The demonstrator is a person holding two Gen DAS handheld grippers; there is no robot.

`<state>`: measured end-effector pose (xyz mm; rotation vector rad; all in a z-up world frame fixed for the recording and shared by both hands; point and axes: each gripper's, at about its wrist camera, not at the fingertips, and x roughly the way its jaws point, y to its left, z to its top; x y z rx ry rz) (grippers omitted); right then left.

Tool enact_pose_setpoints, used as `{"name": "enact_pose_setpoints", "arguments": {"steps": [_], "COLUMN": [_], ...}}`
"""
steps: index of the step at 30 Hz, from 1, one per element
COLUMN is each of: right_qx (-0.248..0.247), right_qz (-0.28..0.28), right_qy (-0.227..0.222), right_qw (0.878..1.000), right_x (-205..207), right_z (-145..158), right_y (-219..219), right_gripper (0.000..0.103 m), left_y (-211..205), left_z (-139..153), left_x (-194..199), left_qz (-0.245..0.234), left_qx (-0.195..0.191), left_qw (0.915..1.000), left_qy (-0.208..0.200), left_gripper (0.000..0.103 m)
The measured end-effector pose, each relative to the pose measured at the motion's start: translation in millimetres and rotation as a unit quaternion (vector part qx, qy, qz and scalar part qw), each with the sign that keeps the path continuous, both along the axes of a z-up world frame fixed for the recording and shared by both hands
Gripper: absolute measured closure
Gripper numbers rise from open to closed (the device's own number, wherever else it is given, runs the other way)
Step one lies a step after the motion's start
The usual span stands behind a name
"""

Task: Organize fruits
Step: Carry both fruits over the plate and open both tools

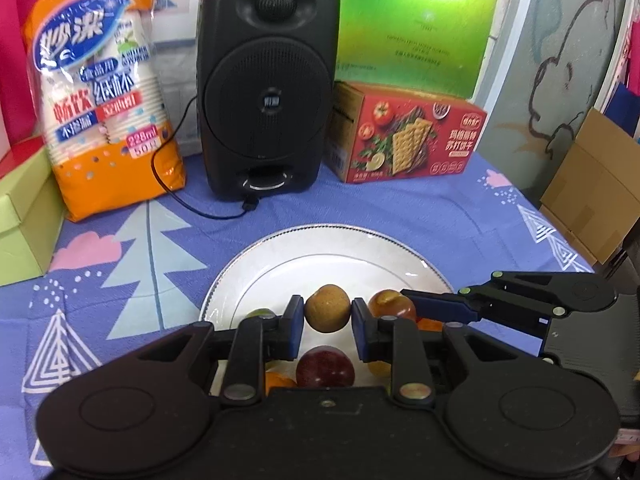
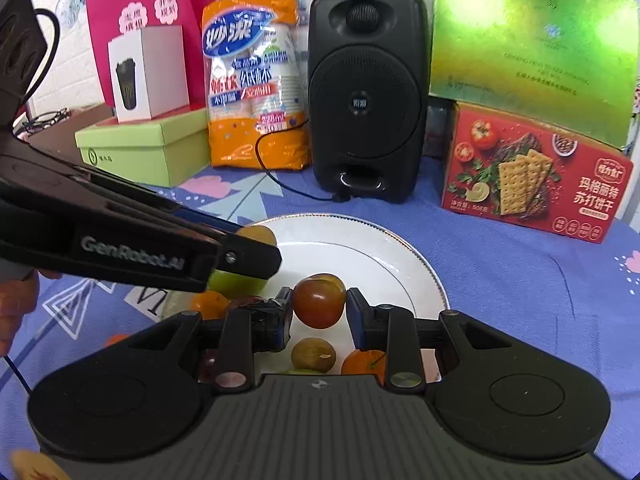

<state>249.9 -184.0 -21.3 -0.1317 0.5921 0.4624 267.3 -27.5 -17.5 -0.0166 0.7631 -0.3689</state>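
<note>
A white plate with a silver rim lies on the blue tablecloth and also shows in the right wrist view. My left gripper is shut on a tan round fruit above the plate's near edge. My right gripper is shut on a red-brown plum above the plate. It shows in the left wrist view to the right, holding the plum. Below lie a dark red plum, a brown-green fruit, an orange and a green fruit.
A black speaker with a cable stands behind the plate. An orange pack of paper cups is at its left, a red cracker box at its right. A green box stands far left, a cardboard box far right.
</note>
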Motion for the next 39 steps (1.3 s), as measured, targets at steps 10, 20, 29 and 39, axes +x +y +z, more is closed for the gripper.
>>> {"name": "enact_pose_setpoints", "arguments": {"steps": [10, 20, 29, 39], "right_qx": [-0.02, -0.044, -0.059, -0.039], "right_qz": [-0.003, 0.004, 0.016, 0.01], "right_qy": [0.001, -0.012, -0.047, -0.075], "right_qw": [1.0, 0.999, 0.997, 0.996], "right_x": [14, 15, 2, -27], "right_z": [-9, -10, -8, -2], "right_y": [3, 9, 11, 4], "right_gripper": [0.052, 0.053, 0.045, 0.0], "left_y": [-3, -3, 5, 19], "left_z": [-13, -20, -6, 19], "left_x": [12, 14, -2, -42], "left_qz": [-0.006, -0.002, 0.022, 0.069], "left_qx": [0.007, 0.009, -0.001, -0.019], "left_qw": [0.9999, 0.9998, 0.9996, 0.9966], "left_qy": [0.012, 0.017, -0.015, -0.04], "left_gripper": [0.024, 0.024, 0.0, 0.0]}}
